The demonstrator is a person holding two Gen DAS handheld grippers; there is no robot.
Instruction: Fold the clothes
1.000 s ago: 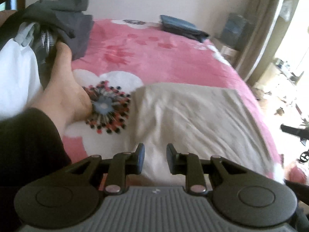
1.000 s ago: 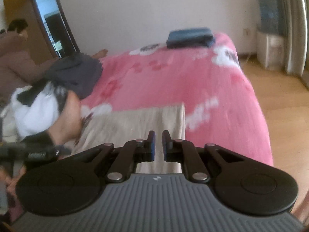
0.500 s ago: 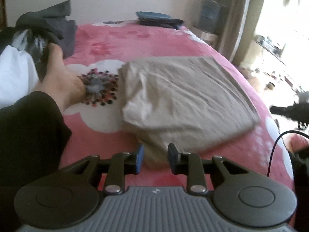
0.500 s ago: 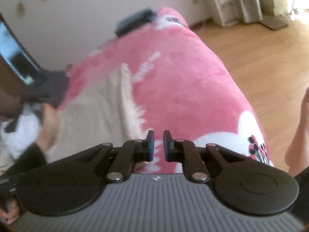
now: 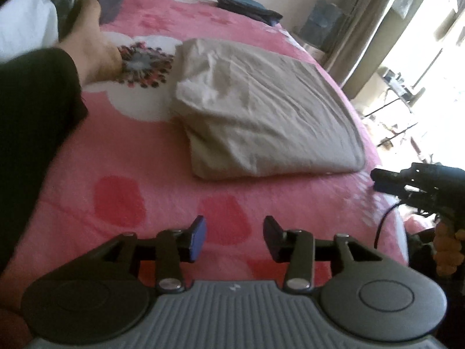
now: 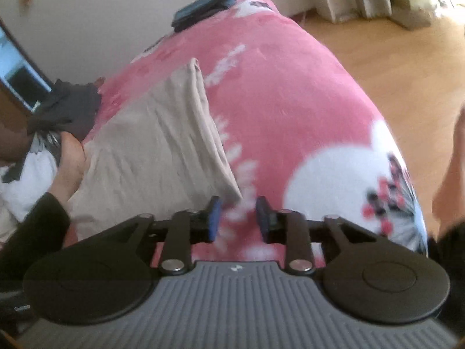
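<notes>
A folded beige garment lies on the pink flowered bed, with the left claw held above the bedspread well short of it, fingers set wide and gripping nothing. The right claw hovers just beside the garment's near corner, its fingers also parted and empty. A bare foot rests beside the garment, near a pile of dark and white clothes; a folded blue item sits at the bed's far end.
</notes>
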